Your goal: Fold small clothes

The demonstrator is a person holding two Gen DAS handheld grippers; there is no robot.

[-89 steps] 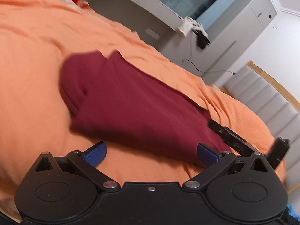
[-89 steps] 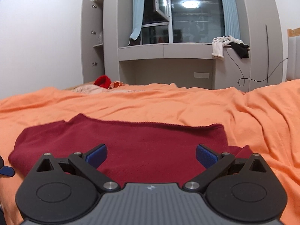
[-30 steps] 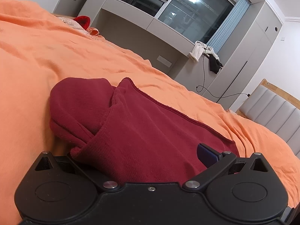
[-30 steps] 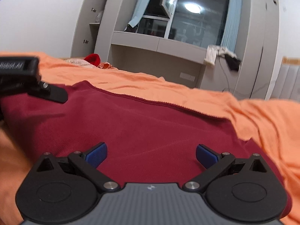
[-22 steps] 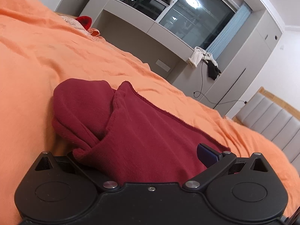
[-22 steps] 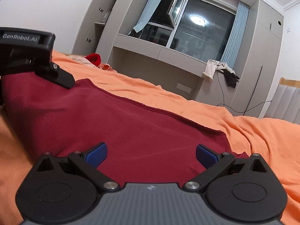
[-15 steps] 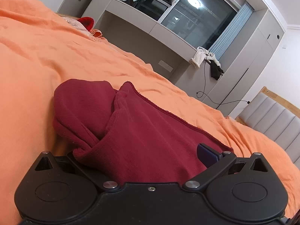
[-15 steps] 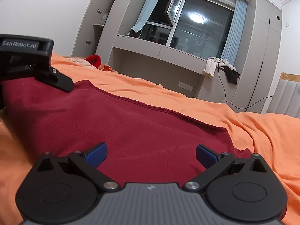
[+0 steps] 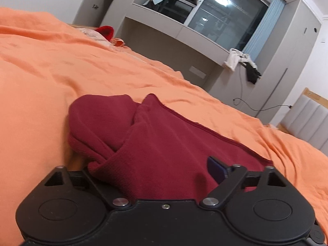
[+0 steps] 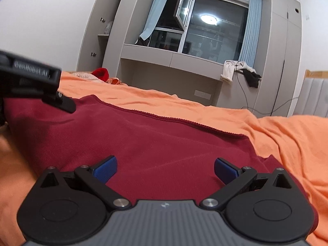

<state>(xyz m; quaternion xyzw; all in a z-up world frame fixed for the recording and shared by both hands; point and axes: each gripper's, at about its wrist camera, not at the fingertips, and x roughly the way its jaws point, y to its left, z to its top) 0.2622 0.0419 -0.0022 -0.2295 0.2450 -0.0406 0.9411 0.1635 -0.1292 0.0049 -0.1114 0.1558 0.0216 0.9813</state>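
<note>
A dark red garment lies folded on the orange bedsheet, its left end bunched into a rolled fold. My left gripper sits at the garment's near left corner with its jaws closing. The cloth lies between them and covers the left finger; only the right blue pad shows. My right gripper hovers low over the garment's near right part, open, with flat cloth under its two blue pads. The left gripper's black body shows at the left of the right wrist view.
A small red item and pale cloth lie at the bed's far edge. Behind stand a grey built-in ledge with clothes hanging off it, a cable and a window. A padded headboard is at the right.
The left gripper's visible blue pad has moved inward against the red cloth, and its view has tipped a little. The right gripper stays open over the garment.
</note>
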